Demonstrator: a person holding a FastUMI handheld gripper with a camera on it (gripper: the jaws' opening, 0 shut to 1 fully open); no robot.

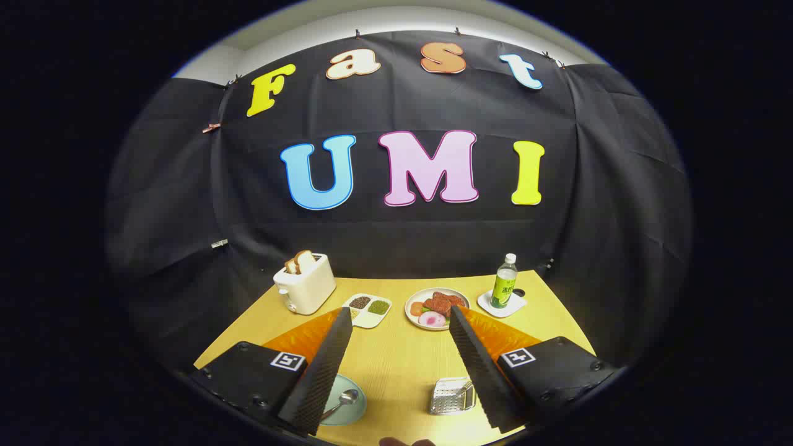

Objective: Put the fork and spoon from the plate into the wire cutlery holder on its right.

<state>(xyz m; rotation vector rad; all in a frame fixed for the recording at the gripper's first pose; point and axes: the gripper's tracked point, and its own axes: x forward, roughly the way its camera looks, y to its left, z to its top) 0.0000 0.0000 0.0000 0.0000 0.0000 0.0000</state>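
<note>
Down at seven o'clock on the plate (353,412), a light, stiff, slippery spoon (342,402) is best pinched mid-handle by the wide-apart, empty gripper (399,322), holder (451,396) at five.

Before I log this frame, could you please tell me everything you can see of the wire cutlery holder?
The wire cutlery holder is a small box-like basket of shiny silver metal mesh. It sits on the yellow wooden table, near its front edge, to the right of the pale green plate. It lies between the fingers of the open gripper, close against the right finger, which hides its right side. A silvery utensil seems to lean inside; which one I cannot tell.
</note>
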